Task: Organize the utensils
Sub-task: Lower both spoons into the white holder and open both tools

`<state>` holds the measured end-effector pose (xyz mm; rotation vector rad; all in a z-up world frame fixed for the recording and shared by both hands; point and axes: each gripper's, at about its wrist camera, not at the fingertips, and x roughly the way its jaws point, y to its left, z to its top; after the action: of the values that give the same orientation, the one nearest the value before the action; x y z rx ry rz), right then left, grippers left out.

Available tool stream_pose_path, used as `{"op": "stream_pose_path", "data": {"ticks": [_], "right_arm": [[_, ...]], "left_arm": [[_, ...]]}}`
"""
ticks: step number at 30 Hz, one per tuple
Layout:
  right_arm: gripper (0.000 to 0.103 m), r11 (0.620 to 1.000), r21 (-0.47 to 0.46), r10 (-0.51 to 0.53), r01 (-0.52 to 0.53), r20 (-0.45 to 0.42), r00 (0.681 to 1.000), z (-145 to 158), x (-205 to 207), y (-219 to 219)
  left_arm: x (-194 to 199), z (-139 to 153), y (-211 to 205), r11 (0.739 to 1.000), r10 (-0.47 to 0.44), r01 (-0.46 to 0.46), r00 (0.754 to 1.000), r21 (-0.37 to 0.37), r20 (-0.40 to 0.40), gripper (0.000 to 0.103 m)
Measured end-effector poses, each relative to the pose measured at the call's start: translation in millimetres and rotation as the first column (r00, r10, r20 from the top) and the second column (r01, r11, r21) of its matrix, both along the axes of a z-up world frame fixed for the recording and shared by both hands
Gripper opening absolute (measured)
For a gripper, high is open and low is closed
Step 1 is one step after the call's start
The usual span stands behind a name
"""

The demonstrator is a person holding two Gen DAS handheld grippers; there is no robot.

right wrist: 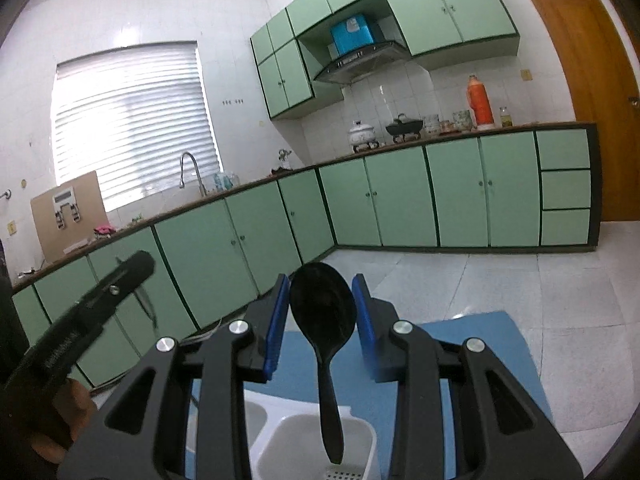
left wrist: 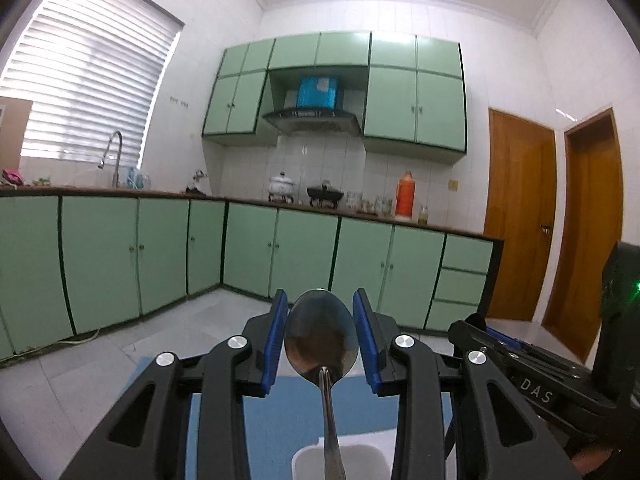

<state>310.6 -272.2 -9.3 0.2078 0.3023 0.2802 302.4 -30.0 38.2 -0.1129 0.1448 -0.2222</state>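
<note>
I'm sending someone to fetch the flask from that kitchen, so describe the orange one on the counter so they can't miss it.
Find the range hood under the green wall cabinets, then follow the countertop below it towards the wooden door. Past the white pot, the black wok and some small jars stands the orange flask. It is the tallest item there and the only bright orange one.

White tiled walls (left wrist: 500, 40) and a pale tiled floor (right wrist: 500, 280) – green cabinets (left wrist: 100, 256) line two walls, a bright window (left wrist: 88, 80) with blinds glows above the sink – wooden doors (left wrist: 520, 216) stand right.
</note>
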Motion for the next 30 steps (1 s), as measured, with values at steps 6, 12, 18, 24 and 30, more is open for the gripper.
{"op": "stream_pose_path", "data": {"ticks": [6,12,18,24,30], "right_arm": [[0.031,1.0,0.0,0.023,-0.023,-0.069,0.997,-30,-2,6],[0.031,1.0,-0.017,0.022,-0.024,-0.098,0.995,-48,-13,8],[0.035,1.0,-0.014,0.017,-0.018,-0.11,0.994,-55,-22,6],[0.05,1.0,-0.004,0.009,-0.009,-0.106,0.994,-54,-34,4],[0.087,0.998,-0.026,-0.067,0.065,-0.098,0.993,-47,-63,-6]], "left_arm": [[9,-33,-6,0.999,-0.011,0.014,0.998,0.048,-0.068,0.033],[6,-54,-5,0.998,-0.012,0.02,0.993,0.066,-0.118,0.034],[3,-62,-6,0.997,-0.016,0.027,0.989,0.076,-0.149,0.035],[-7,-63,-1,0.998,-0.008,0.019,0.987,0.064,-0.163,0.052],[-27,-55,16,1.0,0.025,-0.022,0.984,0.02,-0.177,0.085]]}}
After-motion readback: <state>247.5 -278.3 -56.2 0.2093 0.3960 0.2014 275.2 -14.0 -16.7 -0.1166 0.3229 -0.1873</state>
